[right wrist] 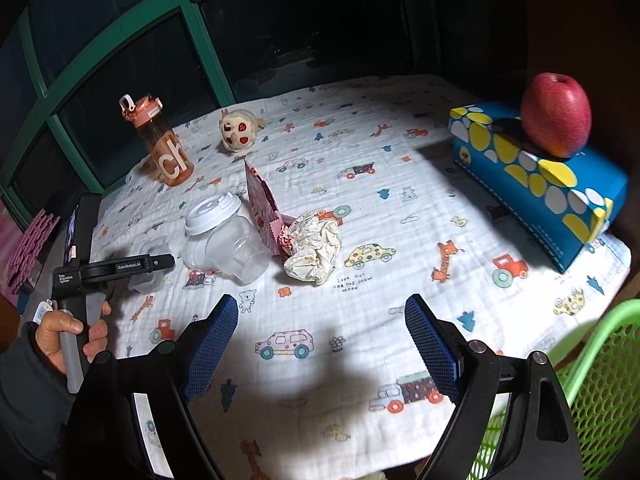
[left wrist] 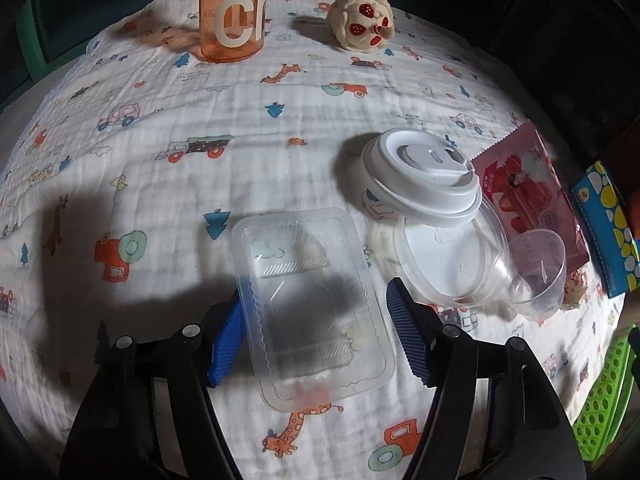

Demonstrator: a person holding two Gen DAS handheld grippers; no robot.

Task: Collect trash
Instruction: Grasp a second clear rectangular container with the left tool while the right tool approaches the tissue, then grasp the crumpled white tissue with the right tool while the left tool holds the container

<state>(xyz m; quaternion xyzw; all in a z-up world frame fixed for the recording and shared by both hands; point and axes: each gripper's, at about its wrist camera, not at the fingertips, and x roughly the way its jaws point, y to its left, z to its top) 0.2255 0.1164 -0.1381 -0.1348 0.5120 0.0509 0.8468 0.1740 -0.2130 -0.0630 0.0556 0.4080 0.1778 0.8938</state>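
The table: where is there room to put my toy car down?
Bare cloth lies between the crumpled paper and the blue box, and in front of the orange bottle. It is crowded around the white lid, clear cups and pink wrapper.

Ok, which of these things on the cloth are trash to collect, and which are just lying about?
Trash: clear plastic tray, white cup lid, clear plastic cups, red snack wrapper, crumpled paper. The green basket looks like the bin.

Lying about: orange water bottle, plush toy, blue tissue box, apple.

"ch" on orange bottle (right wrist: 166,148), "GenRobot.AI" on left gripper (right wrist: 129,266), "NEW" on pink wrapper (left wrist: 520,184)
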